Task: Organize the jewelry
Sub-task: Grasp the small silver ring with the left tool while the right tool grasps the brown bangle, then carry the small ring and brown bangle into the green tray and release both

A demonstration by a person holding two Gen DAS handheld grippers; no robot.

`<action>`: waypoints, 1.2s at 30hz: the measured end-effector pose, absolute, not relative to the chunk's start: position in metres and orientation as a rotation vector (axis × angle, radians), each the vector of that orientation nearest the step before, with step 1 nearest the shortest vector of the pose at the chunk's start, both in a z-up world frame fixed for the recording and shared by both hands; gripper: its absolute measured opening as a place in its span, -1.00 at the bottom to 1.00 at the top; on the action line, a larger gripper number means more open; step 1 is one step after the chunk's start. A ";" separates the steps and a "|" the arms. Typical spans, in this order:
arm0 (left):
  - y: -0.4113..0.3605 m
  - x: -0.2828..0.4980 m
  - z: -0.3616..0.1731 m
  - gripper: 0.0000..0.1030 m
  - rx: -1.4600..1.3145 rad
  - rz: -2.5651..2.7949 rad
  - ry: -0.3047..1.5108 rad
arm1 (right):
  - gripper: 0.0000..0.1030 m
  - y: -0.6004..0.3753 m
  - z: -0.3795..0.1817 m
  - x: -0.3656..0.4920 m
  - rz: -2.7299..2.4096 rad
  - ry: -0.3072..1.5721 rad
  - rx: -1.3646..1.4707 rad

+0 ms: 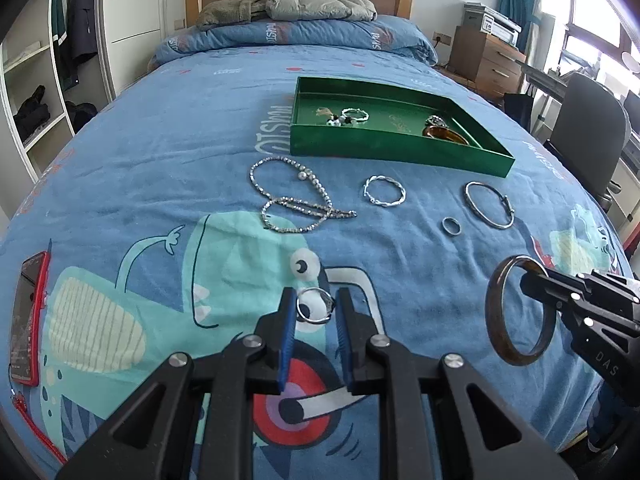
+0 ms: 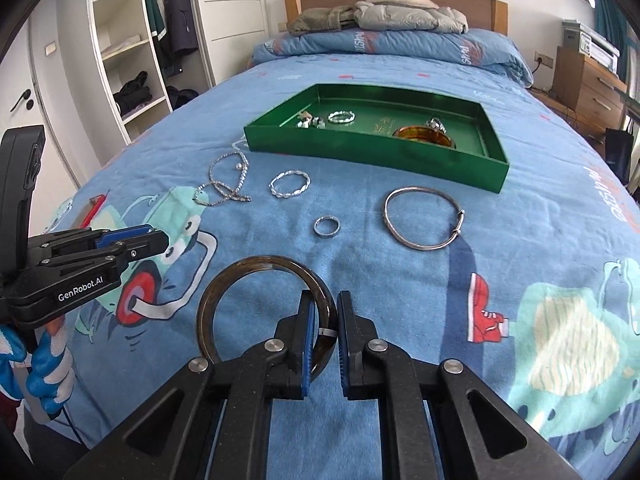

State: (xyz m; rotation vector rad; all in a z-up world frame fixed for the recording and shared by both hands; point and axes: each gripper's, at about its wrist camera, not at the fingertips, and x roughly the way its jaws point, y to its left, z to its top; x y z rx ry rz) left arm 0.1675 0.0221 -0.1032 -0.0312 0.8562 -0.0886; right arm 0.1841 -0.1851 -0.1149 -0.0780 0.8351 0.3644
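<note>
My left gripper (image 1: pixel 315 309) is shut on a small silver ring (image 1: pixel 315 305), held just above the blue bedspread. My right gripper (image 2: pixel 325 332) is shut on a dark brown bangle (image 2: pixel 240 276), which also shows in the left wrist view (image 1: pixel 496 312), lifted off the bed. A green tray (image 1: pixel 400 148) farther up the bed holds an amber bangle (image 1: pixel 446 134) and small pieces. On the bed before the tray lie a beaded necklace (image 1: pixel 292 200), a twisted silver bangle (image 1: pixel 384 191), a thin silver bangle (image 1: pixel 489 204) and a small ring (image 1: pixel 452 226).
A red-cased phone (image 1: pixel 28 320) lies at the bed's left edge. Folded clothes and a pillow (image 1: pixel 304 8) sit at the headboard. A wardrobe (image 2: pixel 132 60) stands left; a chair (image 1: pixel 588 136) and drawers (image 1: pixel 484 56) stand right.
</note>
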 end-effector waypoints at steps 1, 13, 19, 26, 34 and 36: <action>0.022 0.165 -0.100 -0.66 -0.032 -0.090 0.852 | -0.80 -0.186 -0.112 0.182 0.363 0.830 -0.080; 0.024 0.132 -0.062 -0.66 -0.030 -0.087 0.783 | -0.80 -0.191 -0.070 0.148 0.343 0.748 -0.083; 0.025 0.116 -0.043 -0.66 -0.025 -0.090 0.743 | -0.80 -0.192 -0.047 0.129 0.341 0.702 -0.089; 0.024 0.099 -0.021 -0.66 -0.021 -0.096 0.693 | -0.80 -0.194 -0.025 0.109 0.332 0.649 -0.094; 0.025 0.085 -0.003 -0.66 -0.020 -0.096 0.650 | -0.80 -0.196 -0.002 0.093 0.324 0.593 -0.097; 0.026 0.082 0.002 -0.66 -0.022 -0.095 0.639 | -0.80 -0.196 0.003 0.090 0.324 0.580 -0.097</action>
